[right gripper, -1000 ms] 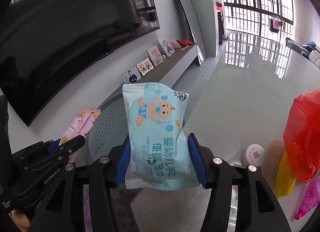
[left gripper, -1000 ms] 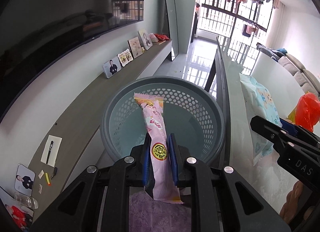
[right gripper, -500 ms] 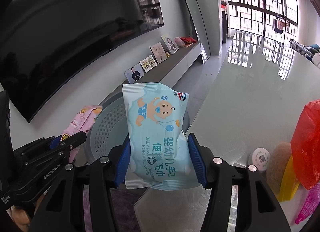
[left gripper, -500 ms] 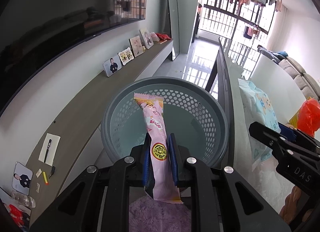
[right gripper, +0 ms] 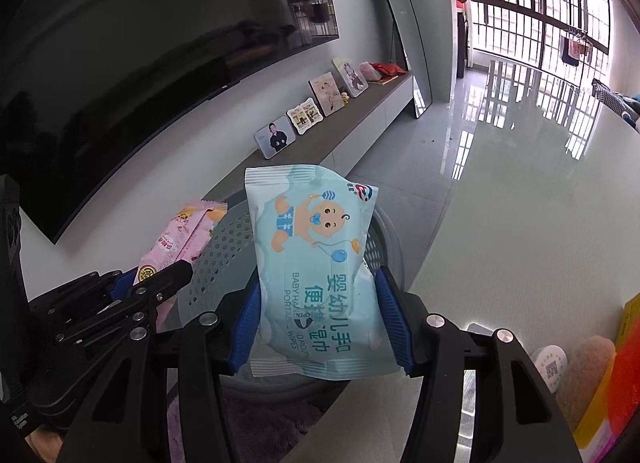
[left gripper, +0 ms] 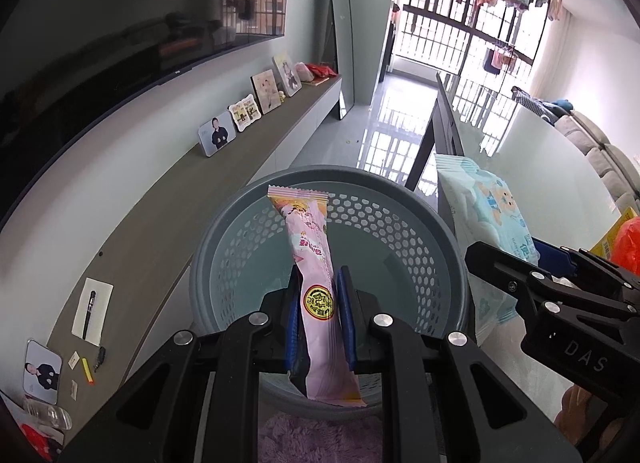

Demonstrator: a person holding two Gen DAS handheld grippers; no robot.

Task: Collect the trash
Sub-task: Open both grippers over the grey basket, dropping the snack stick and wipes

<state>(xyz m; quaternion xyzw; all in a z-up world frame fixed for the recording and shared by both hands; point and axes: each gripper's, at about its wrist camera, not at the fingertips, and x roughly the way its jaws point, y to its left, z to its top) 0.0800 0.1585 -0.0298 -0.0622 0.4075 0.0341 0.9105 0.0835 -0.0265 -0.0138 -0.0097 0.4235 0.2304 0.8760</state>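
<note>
1. Since the earlier frames, we see both grippers carried further over the basket: in the left wrist view the rim has slid lower and the wipes pack reaches further in from 3 o'clock; in the right wrist view the basket now sits directly behind the pack.

2. Left wrist view: our left gripper (left gripper: 319, 311) is clenched on a pink snack wrapper (left gripper: 314, 259), its blue pads (left gripper: 346, 315) pressing the wrapper near the round yellow seal. The wrapper stands upright, its crimped top toward 12 o'clock, over the open mouth of the grey perforated basket (left gripper: 400, 215). A purple fuzzy rug (left gripper: 316, 439) shows at 6 o'clock beneath the basket.

3. Same view, toward 3 o'clock: the right gripper (left gripper: 532, 263) reaches in, holding the light blue baby wipes pack (left gripper: 484, 207) just beside the basket rim. The glass table (left gripper: 560, 167) lies behind it. On the long shelf (left gripper: 168, 223) at 9 to 11 o'clock stand photo frames (left gripper: 244, 115).

4. Right wrist view: our right gripper (right gripper: 318, 323) grasps the baby wipes pack (right gripper: 316, 263) by its two side edges, printed face toward the camera, above the basket (right gripper: 228, 247). At 9 o'clock the left gripper (right gripper: 160, 283) holds the pink snack wrapper (right gripper: 184, 235) over the basket's left rim.

5. At 4 o'clock on the glass table (right gripper: 520, 203) we see a small white round lid (right gripper: 552, 367), touching nothing we hold.
</note>
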